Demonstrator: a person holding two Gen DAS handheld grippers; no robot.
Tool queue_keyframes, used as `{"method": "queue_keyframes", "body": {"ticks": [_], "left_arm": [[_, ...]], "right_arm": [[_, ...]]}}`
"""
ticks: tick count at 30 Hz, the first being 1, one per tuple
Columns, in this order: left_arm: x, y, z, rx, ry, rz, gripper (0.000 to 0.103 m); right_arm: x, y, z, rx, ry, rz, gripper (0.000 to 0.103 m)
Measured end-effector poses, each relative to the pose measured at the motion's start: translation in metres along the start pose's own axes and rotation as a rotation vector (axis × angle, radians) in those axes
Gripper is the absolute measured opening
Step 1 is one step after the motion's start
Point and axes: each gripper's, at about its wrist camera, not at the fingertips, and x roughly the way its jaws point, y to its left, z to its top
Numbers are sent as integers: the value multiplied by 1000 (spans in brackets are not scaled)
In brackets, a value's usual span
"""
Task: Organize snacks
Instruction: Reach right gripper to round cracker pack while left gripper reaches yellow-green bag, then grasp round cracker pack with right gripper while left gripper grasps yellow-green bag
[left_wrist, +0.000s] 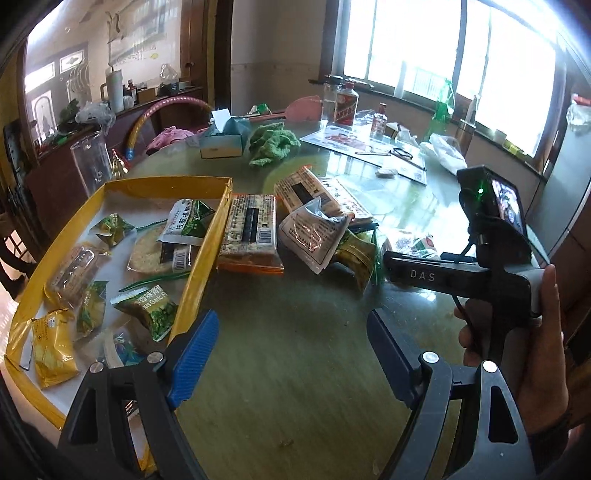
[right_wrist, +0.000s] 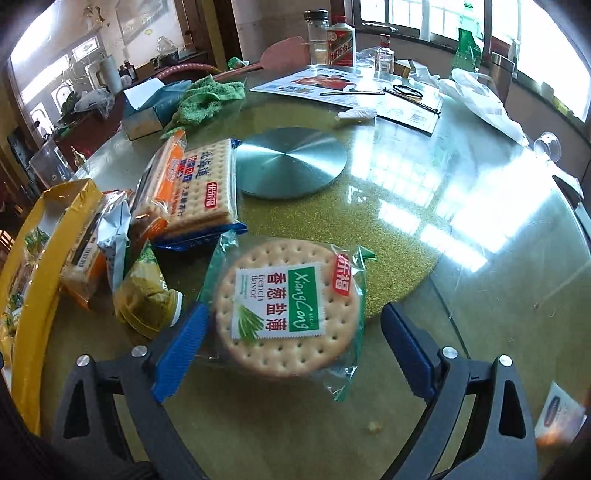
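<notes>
A yellow tray (left_wrist: 207, 236) at the left holds several small snack packets, among them a green pea packet (left_wrist: 155, 314) and a yellow packet (left_wrist: 55, 350). Just right of it lies a pile of loose packets, including an orange-edged cracker pack (left_wrist: 251, 229). My left gripper (left_wrist: 291, 354) hangs open over bare table, empty. In the right wrist view a round cracker packet (right_wrist: 288, 306) lies flat on the table between the fingers of my open right gripper (right_wrist: 295, 350). The left finger (right_wrist: 181, 354) overlaps the wrapper's edge. A square cracker pack (right_wrist: 199, 184) lies behind it.
A metal disc (right_wrist: 291, 162) sits mid-table. Behind are a green cloth (right_wrist: 207, 99), a tissue box (left_wrist: 221, 140), bottles (right_wrist: 340, 40), a leaflet (right_wrist: 351, 88) and a plastic bag (right_wrist: 480, 99). A hand (left_wrist: 543, 350) holds the right gripper's body (left_wrist: 421, 275). A clear jug (left_wrist: 92, 162) stands beyond the tray.
</notes>
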Motion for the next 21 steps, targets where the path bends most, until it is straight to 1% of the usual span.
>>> {"method": "queue_keyframes", "body": {"ticks": [4,6,7,8,9,10,12,15,16,18,21], "left_arm": [[6,-3,-1,-10,19,-9,82],[9,-4,1,-22,26,-27,82],[11,-5,3,-21,34,-38,82],[15,-9,9,-12,46,-60,82],[18,-11,13,-6,54,-80,82],[23,-14,19,-3,66,-101,82],[35,-19,28,-11,105,-127,82],[58,-23,38,-54,168,-222,82],[66,-24,41,-79,190,-237,82],[80,-26,49,-131,210,-246,82],[96,-36,59,-136,218,-214,81]], "right_arm": [[0,9,-2,-45,-14,-15,95],[1,11,-2,-60,-11,-16,95],[2,11,-1,-60,-9,-14,93],[0,9,-2,-59,-8,-15,89],[-2,5,-1,-41,-14,-21,82],[-4,1,0,-19,-15,-9,77],[-5,-7,1,10,-10,4,75],[-8,-21,2,61,-5,-8,75],[-8,-25,2,75,-4,-15,74],[-9,-33,3,112,-3,-34,74],[-11,-46,1,166,-11,-63,74]]}}
